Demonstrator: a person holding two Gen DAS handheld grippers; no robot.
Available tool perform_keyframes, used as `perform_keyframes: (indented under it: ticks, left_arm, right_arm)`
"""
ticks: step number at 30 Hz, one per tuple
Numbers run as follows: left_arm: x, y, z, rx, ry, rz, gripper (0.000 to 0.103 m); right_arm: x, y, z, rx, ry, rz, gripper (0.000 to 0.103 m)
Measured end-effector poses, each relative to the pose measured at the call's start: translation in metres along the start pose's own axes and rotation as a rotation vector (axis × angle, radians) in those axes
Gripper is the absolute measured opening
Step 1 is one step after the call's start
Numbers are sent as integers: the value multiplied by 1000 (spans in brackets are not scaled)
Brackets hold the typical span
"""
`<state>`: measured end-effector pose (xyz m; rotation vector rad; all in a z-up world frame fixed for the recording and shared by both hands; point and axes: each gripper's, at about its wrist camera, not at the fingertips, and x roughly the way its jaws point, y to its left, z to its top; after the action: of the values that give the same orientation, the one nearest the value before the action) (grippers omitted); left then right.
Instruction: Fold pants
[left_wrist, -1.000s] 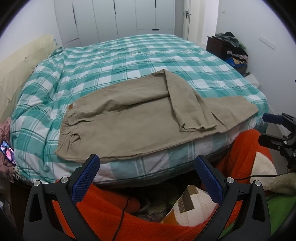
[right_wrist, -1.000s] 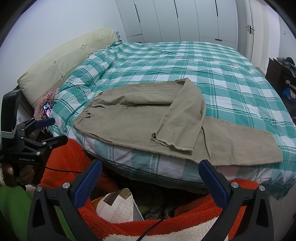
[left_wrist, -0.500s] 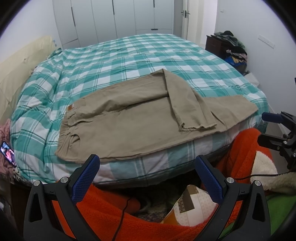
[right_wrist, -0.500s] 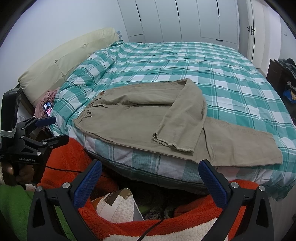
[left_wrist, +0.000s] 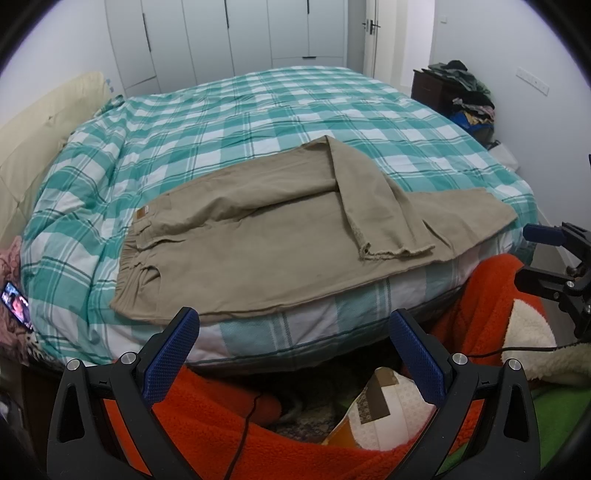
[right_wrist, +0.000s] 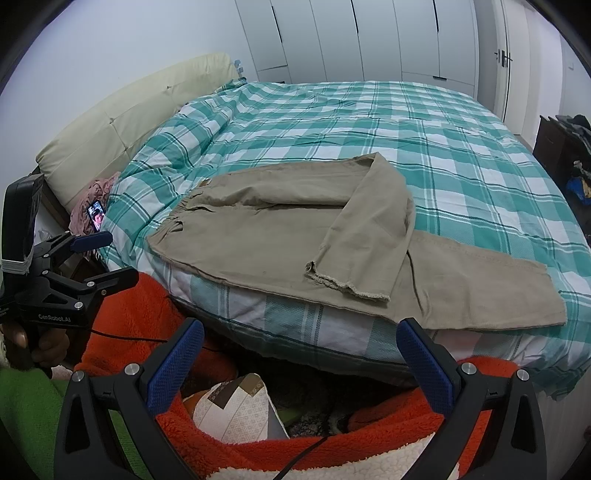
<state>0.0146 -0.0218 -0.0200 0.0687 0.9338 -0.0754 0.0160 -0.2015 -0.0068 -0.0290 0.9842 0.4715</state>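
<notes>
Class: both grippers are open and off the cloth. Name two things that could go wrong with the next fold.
The pants lie at the bed's near edge; a pull toward the person might slide them off. The far leg lies crookedly across the near one; folding now may trap a crease.

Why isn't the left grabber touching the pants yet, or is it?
Apart. In the left wrist view, the open left gripper sits below the bed's edge, with checked duvet visible between its fingertips and the pants. The right wrist view also shows it held off to the side.

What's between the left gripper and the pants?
Only the plaid duvet's hanging edge separates the open left gripper from the pants; the left wrist view shows it.
</notes>
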Motion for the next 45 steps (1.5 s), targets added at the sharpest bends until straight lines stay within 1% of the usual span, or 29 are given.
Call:
perform_keyframes:
  ticks: [45]
  left_arm:
    - [-1, 6, -4, 4, 0, 6, 102]
  right_arm:
    - [1, 0, 0, 2, 2, 1, 103]
